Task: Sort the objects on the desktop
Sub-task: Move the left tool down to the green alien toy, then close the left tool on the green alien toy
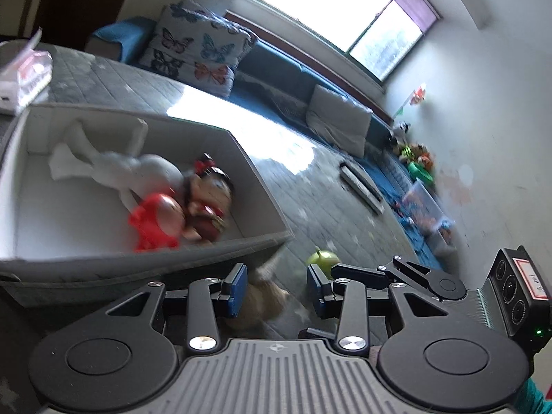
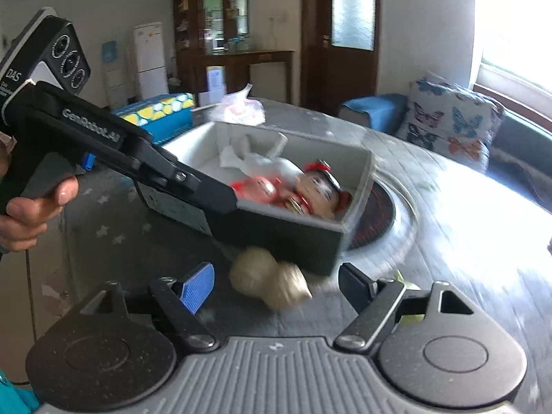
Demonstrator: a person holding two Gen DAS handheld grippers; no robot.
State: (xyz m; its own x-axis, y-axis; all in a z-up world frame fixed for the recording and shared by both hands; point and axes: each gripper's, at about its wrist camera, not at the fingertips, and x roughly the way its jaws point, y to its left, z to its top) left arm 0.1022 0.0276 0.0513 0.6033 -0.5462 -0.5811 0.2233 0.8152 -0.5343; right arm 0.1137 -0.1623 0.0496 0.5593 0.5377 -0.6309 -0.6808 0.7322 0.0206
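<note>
A grey storage box [image 1: 207, 252] [image 2: 276, 231] stands on the table. It holds a white plush toy [image 1: 103, 165] [image 2: 255, 162], a red toy [image 1: 155, 220] [image 2: 255, 186] and a doll with a red bow [image 1: 207, 196] [image 2: 321, 189]. A beige plush toy [image 2: 269, 279] [image 1: 265, 296] lies on the table in front of the box. A green toy [image 1: 322, 258] [image 2: 408, 286] lies to its right. My left gripper [image 1: 276, 289] is open above the beige toy; its body [image 2: 138, 151] shows in the right wrist view, reaching down to the box front. My right gripper [image 2: 276, 286] is open around the beige toy.
The table has a grey quilted cover [image 1: 327, 207]. A tissue pack [image 1: 27, 76] [image 2: 241, 107] lies behind the box. A dark round inset [image 2: 376, 214] sits right of the box. A remote [image 1: 362, 186] lies farther off. A sofa with a butterfly cushion [image 1: 196, 45] stands behind.
</note>
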